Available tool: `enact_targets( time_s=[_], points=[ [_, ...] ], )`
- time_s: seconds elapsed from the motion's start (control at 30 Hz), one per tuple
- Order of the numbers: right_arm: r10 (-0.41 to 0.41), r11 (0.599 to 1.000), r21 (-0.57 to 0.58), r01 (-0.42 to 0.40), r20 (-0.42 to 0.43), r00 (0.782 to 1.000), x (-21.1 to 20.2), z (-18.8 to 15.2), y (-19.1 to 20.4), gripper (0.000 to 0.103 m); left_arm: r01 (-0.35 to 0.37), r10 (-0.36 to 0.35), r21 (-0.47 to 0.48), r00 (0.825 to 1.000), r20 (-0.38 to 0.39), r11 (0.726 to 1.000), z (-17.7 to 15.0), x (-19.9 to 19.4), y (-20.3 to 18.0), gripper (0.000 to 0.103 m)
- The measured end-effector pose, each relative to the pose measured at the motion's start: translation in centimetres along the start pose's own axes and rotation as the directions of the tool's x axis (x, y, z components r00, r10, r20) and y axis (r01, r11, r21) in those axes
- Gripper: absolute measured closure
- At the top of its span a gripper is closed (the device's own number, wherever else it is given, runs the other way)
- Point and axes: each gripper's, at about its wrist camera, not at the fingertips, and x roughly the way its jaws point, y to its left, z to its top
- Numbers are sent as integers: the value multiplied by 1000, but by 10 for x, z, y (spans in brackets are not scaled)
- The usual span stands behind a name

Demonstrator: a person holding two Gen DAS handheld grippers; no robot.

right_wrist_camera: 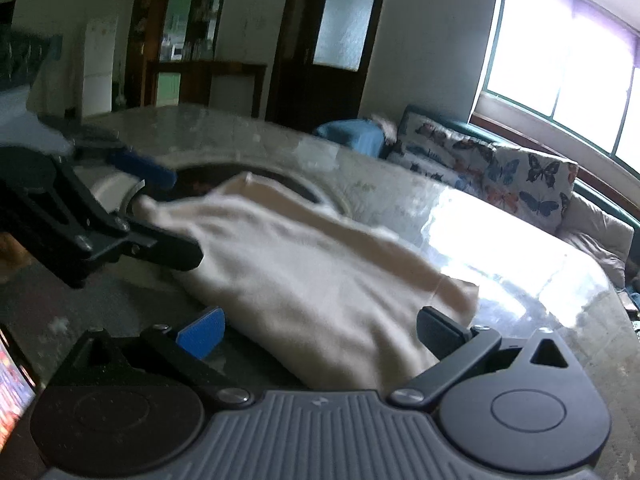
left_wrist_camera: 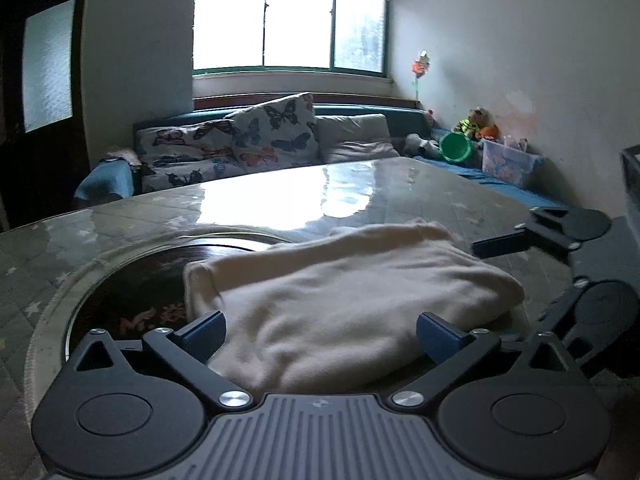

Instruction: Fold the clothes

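Note:
A cream-white garment (left_wrist_camera: 340, 304) lies folded in a thick bundle on the table (left_wrist_camera: 260, 208). My left gripper (left_wrist_camera: 320, 336) is open, its blue-padded fingers wide apart at the bundle's near edge. The right gripper (left_wrist_camera: 532, 264) shows at the bundle's right end, open. In the right wrist view the same garment (right_wrist_camera: 304, 272) lies ahead of my right gripper (right_wrist_camera: 320, 336), which is open with the cloth's near edge between its fingers. The left gripper (right_wrist_camera: 168, 208) is at the far left end of the cloth, open.
A dark round inset (left_wrist_camera: 132, 280) with a pale rim sits in the table under the garment's left end. A sofa with butterfly cushions (left_wrist_camera: 240, 140) stands beyond the table. A lit screen (right_wrist_camera: 12, 384) is at the near left edge.

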Motion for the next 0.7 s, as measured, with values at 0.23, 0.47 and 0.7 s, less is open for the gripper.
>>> enact_targets(
  time_s=[0.23,0.47,0.7],
  points=[
    [-78,994,74,79,-20,997,13,11,-17,0,-65,64,-59,998,-19,996,10,2,10,0],
    [-67,988,134,77,-81,994,35,2,-22,0,-84,78,-91,995,-67,992,13,11,13,0],
    [-72,989,129,77,-41,997,25,8,-17,0,-79,65,-144,993,-101,986,13,17,17,0]
  ],
)
